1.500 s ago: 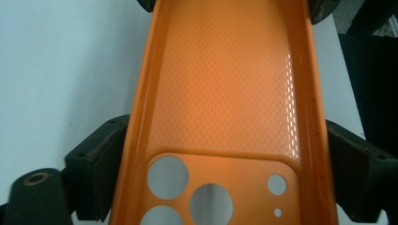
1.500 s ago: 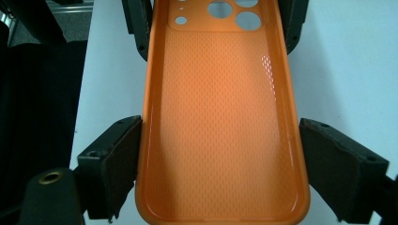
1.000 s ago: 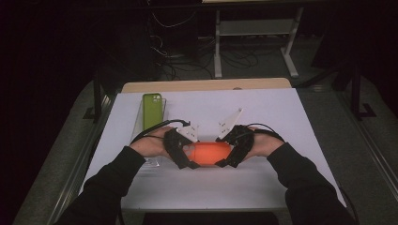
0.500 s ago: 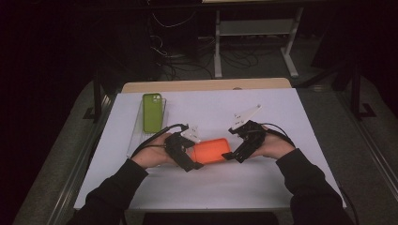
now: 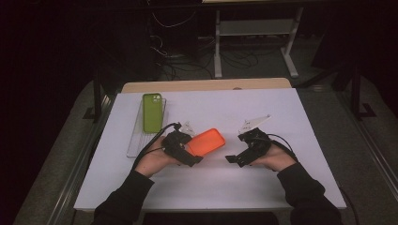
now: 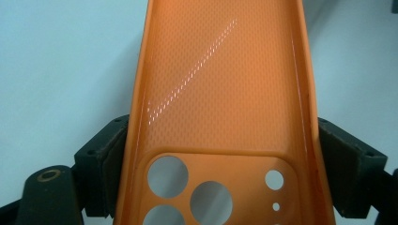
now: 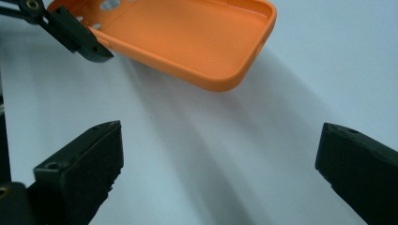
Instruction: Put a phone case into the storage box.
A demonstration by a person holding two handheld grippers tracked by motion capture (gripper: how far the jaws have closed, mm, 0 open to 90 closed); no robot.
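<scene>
tray (image 5: 136,149): clear, at desk's left edge, green phone (image 5: 151,112) on its far end | orange phone case (image 5: 206,141): empty, textured inside, 3 lens holes, mid-desk, clamped by left gripper (image 5: 188,152) | right gripper (image 5: 234,159): jaws just opened wide, nothing between

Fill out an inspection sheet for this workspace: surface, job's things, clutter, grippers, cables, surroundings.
Surface: white table top, wooden strip along its far edge.
Job's things: orange phone case, empty, inside facing up, camera-hole end between the jaws.
Clutter: green phone lying on a clear tray.
Grippers: left gripper clamps the case's sides; right gripper open, empty, apart from the case.
Cables: one trails from each gripper.
Surroundings: dark floor, loose wires, white frame legs.
</scene>
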